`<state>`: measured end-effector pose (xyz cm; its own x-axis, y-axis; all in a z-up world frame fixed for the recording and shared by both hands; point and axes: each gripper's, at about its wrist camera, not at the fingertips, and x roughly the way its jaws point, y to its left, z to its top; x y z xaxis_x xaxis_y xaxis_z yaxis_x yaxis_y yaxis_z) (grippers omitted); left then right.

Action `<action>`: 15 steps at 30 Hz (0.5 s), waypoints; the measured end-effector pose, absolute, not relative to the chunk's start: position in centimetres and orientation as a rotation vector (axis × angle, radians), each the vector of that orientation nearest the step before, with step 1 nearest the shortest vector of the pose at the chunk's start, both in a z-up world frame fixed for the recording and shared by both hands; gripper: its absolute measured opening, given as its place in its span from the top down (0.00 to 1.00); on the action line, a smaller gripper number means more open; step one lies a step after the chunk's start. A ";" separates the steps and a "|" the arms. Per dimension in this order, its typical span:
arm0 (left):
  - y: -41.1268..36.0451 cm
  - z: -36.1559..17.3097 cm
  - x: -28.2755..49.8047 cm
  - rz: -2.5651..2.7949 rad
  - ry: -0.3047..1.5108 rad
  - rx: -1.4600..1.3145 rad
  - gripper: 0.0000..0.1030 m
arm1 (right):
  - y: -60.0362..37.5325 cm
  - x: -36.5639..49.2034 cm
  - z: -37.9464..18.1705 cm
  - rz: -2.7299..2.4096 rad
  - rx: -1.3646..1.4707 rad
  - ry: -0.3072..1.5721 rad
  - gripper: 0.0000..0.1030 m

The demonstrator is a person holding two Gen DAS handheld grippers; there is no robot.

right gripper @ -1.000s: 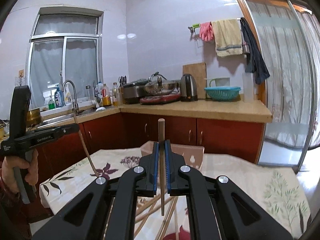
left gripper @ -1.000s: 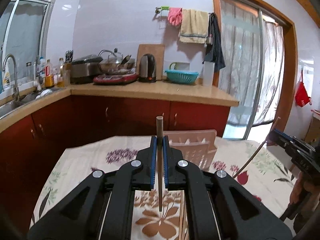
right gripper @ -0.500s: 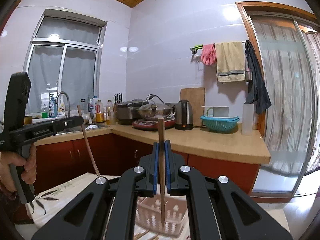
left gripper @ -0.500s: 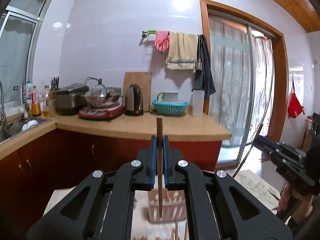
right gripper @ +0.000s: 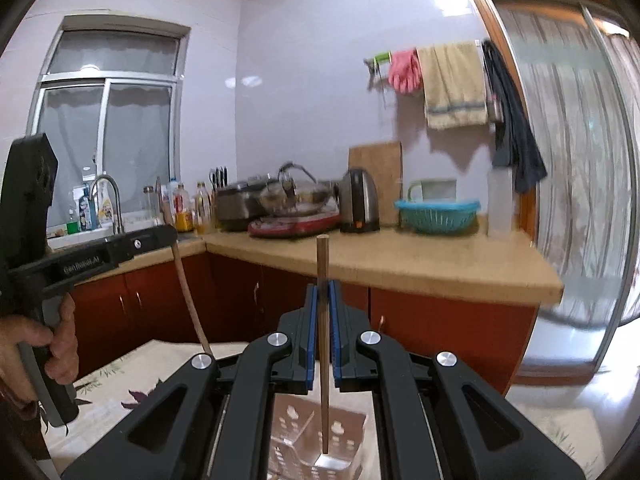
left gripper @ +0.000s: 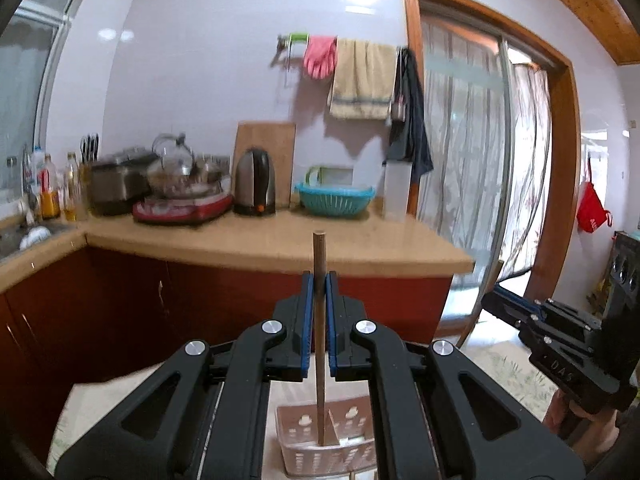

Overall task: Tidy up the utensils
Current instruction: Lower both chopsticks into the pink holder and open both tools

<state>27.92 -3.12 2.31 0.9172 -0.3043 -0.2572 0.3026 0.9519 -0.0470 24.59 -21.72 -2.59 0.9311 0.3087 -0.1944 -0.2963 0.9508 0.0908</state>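
Overhead, chopstick (left gripper: 319, 344) in each claw (left gripper: 319, 292)

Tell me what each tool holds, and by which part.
Each holds one wooden chopstick near its thick upper end: left tool its chopstick, right tool its chopstick.

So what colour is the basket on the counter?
Teal basket, clearest in the right wrist view.

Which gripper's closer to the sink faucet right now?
Left. The left gripper, shut on a chopstick, is on the sink side, in line with the faucet in the right wrist view. The right gripper, also holding a chopstick, is over toward the glass door.
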 end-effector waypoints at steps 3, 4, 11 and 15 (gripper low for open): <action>-3.2 -0.4 29.0 -0.314 0.317 0.001 0.93 | -21.6 25.3 -4.7 0.312 0.070 0.259 0.94; -3.1 -1.1 29.3 -0.313 0.334 0.001 0.93 | -21.6 25.5 -5.0 0.312 0.072 0.272 0.94; -2.8 -3.8 29.5 -0.309 0.380 -0.008 0.61 | -21.9 25.8 -6.5 0.299 0.078 0.331 0.93; -2.7 -3.9 28.8 -0.307 0.372 0.002 0.50 | -22.3 25.8 -6.2 0.287 0.086 0.336 0.74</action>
<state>28.81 -2.74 -3.86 0.8862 -0.2945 -0.3576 0.2951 0.9539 -0.0543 25.80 -22.28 -6.21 0.9039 0.2917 -0.3128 -0.2632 0.9559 0.1306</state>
